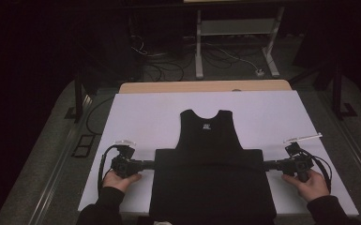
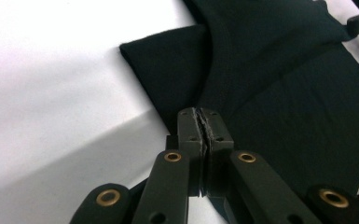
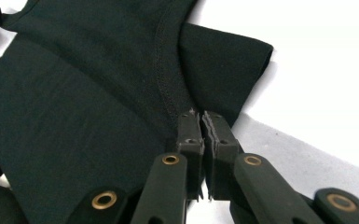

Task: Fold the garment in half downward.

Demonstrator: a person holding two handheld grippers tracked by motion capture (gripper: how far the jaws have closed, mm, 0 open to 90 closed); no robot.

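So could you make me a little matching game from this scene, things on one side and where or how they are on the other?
Things:
1. black shirt
2. left gripper
3. right gripper
4. white sheet

Places or states:
A. covers the tabletop
B. shut at the shirt's right edge
C. lies flat, its lower part folded up over itself
D. shut at the shirt's left edge

Pairs: 1-C, 2-D, 3-B, 4-A

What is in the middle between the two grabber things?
The black shirt lies between the left gripper and the right gripper, spread on the white table. Each gripper is shut on one side edge. The high view shows it.
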